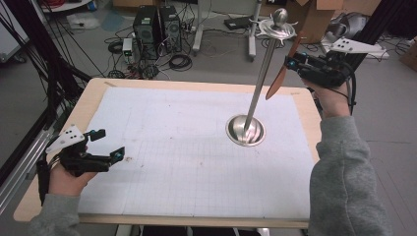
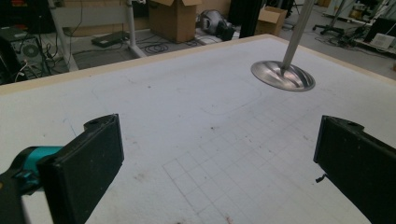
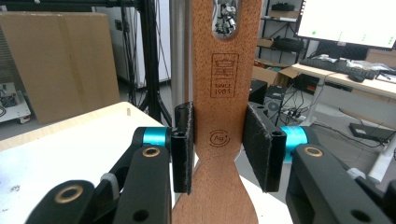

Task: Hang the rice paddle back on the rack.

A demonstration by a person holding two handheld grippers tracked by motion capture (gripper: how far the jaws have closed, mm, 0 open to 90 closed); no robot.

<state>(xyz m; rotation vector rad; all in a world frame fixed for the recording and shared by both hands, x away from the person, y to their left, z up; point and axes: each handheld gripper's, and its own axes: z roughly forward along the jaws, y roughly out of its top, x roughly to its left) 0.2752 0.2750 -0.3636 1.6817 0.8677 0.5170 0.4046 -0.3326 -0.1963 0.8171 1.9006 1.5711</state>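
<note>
Presently right gripper jaws clamped the wooden spatula, upright, just beside the stand's hooks; left gripper open.

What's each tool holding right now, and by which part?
The right tool grips a wooden spatula across its handle, near the hanging slot, beside the metal stand's pole. The left tool is open and holds nothing.
</note>
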